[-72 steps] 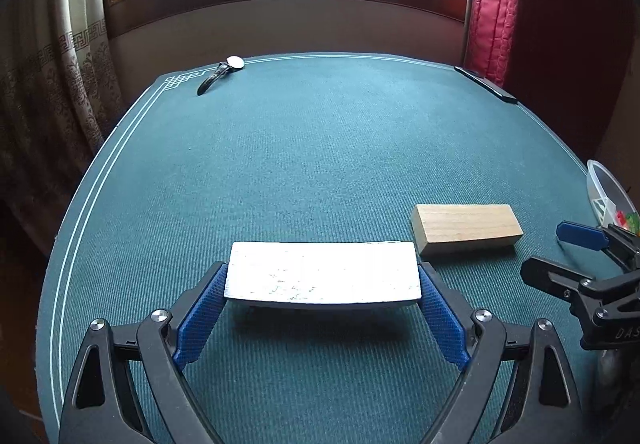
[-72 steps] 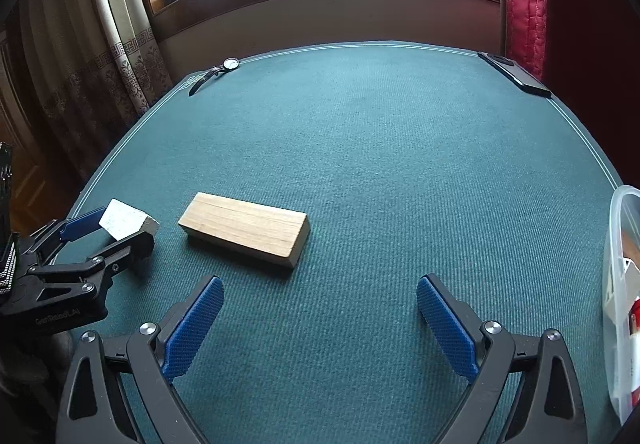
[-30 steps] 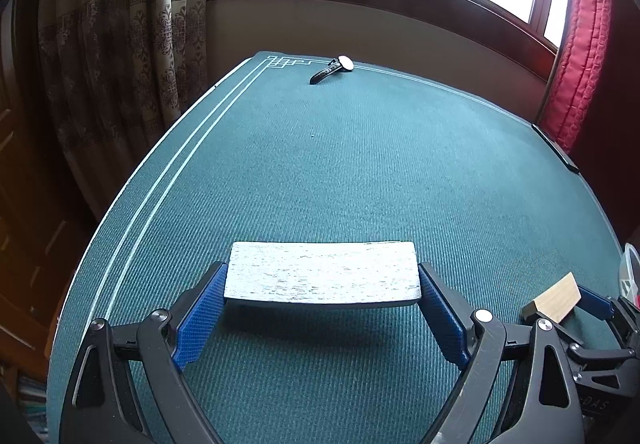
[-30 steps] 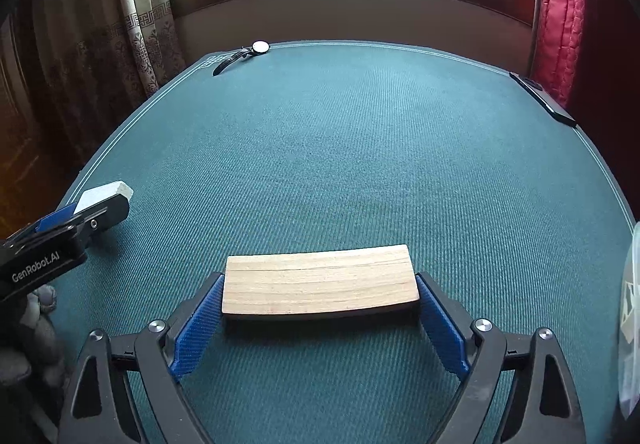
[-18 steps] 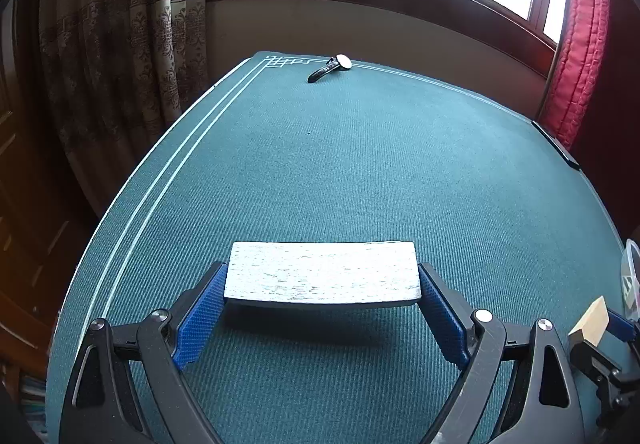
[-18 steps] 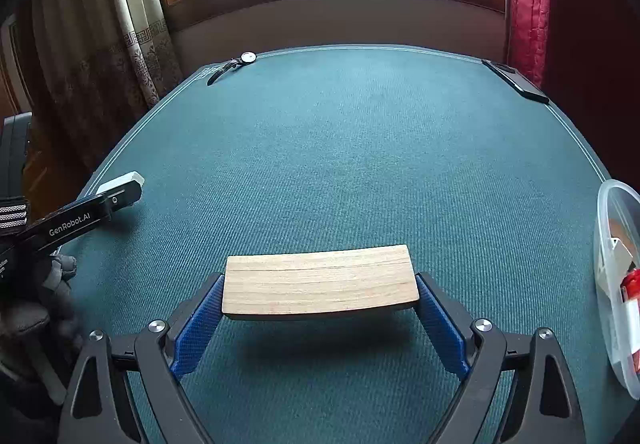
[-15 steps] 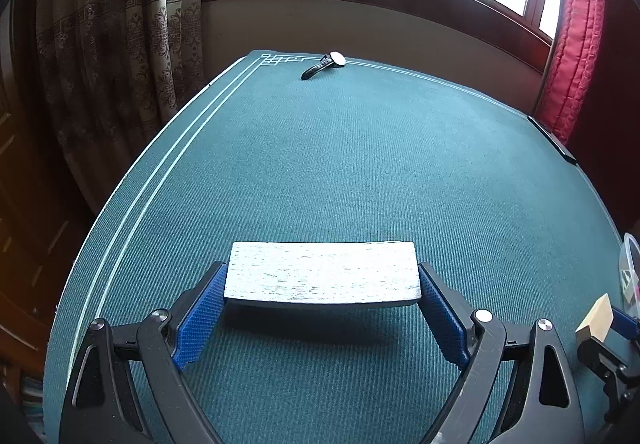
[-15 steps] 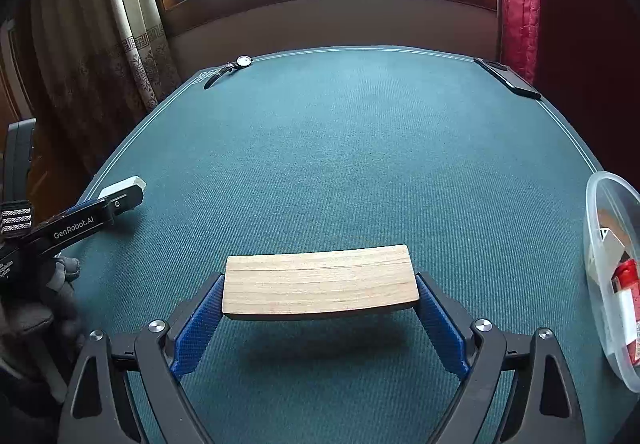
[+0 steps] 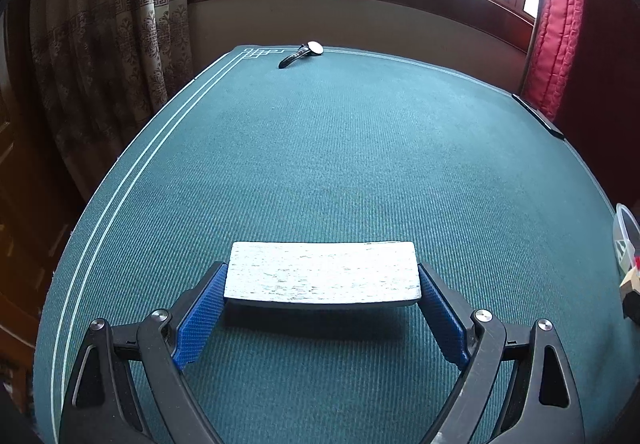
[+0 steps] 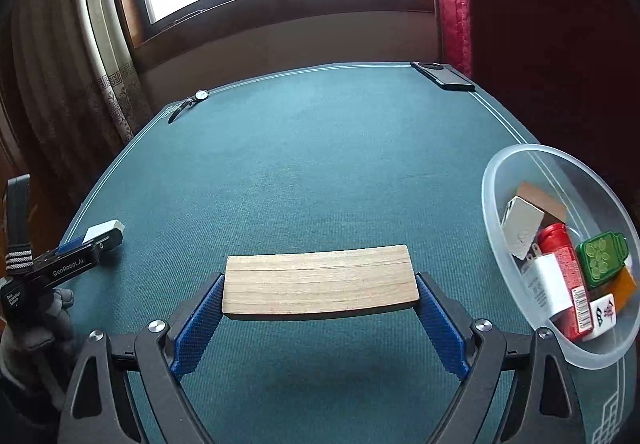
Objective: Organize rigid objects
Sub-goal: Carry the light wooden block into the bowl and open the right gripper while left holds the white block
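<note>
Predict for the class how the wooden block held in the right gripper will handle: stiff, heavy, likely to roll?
The wooden block looks solid and straight-grained, so probably stiff. It spans the right gripper end to end without sagging, suggesting modest weight. Flat faces and square edges make rolling unlikely; it should sit stable.

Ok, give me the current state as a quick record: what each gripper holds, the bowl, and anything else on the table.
left gripper: shut on white speckled block, lifted above the cloth
right gripper: shut on wooden block, lifted above the cloth
plastic bowl: on the right of the table, holds several small items, including a red bottle and a green-lidded box
table: green cloth
wristwatch: far left corner
phone: far right edge
</note>
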{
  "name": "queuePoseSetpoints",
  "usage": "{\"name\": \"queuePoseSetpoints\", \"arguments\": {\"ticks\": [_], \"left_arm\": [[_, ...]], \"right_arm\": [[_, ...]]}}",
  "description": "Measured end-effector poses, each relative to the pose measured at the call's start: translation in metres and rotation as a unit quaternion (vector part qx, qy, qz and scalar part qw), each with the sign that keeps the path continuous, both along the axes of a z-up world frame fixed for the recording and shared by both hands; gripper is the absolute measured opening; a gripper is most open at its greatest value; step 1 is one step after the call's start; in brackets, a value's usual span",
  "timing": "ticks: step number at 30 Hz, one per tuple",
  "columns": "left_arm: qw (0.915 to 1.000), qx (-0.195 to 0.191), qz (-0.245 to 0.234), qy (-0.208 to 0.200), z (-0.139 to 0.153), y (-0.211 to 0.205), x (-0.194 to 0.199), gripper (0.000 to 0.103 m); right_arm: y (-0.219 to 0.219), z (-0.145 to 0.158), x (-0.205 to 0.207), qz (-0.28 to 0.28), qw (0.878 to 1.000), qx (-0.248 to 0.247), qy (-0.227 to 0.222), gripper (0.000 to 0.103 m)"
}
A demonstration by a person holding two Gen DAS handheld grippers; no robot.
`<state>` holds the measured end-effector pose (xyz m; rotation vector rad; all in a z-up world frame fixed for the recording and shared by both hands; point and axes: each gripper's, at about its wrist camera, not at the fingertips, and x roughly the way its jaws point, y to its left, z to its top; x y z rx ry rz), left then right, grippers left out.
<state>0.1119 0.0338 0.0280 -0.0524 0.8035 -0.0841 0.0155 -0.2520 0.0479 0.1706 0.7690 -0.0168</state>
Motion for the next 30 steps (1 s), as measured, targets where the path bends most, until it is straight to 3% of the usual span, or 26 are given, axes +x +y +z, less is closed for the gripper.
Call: {"name": "queuePoseSetpoints", "arguments": {"ticks": [18, 30], "left_arm": [[0.9958, -0.004, -0.09, 0.016, -0.004, -0.086, -0.038, 0.091], [0.9891, -0.005, -0.146, 0.017, 0.0, -0.14, -0.061, 0.091]], "right_arm": [[-0.105, 0.015, -0.047, -0.122, 0.992, 0.003, -0.04, 0.094], [-0.16, 0.004, -0.057, -0.183, 0.982, 0.002, -0.034, 0.094]]}}
